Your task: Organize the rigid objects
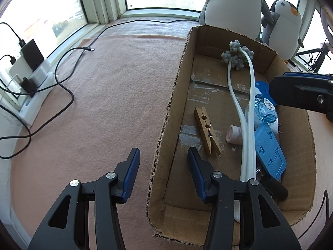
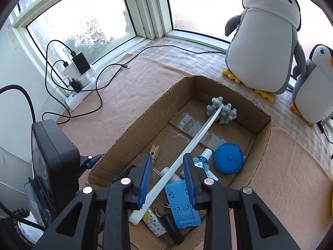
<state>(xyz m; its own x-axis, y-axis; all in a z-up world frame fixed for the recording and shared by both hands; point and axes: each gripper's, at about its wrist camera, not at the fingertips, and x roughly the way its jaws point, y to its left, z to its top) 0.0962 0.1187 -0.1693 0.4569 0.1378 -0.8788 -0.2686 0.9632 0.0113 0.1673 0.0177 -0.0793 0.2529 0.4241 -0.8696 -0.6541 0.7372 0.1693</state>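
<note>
An open brown cardboard box (image 2: 262, 133) on pink cloth already gathers the rigid items: a long white massager wand with grey knobbed head (image 2: 193, 145), a wooden clothespin (image 1: 207, 131) and a blue plastic phone stand (image 2: 181, 204).

The left gripper (image 1: 162, 175) hangs empty, jaws apart astride the box's left wall. The right gripper (image 2: 166, 179) hovers above the box, jaws apart around the wand's handle, likely just releasing it. Only the right view shows a round blue tape measure (image 2: 229, 158) inside the box.

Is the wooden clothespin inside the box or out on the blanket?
Inside. The wooden clothespin lies flat on the floor of the open brown cardboard box, near its left wall, with nothing gripping it.
</note>
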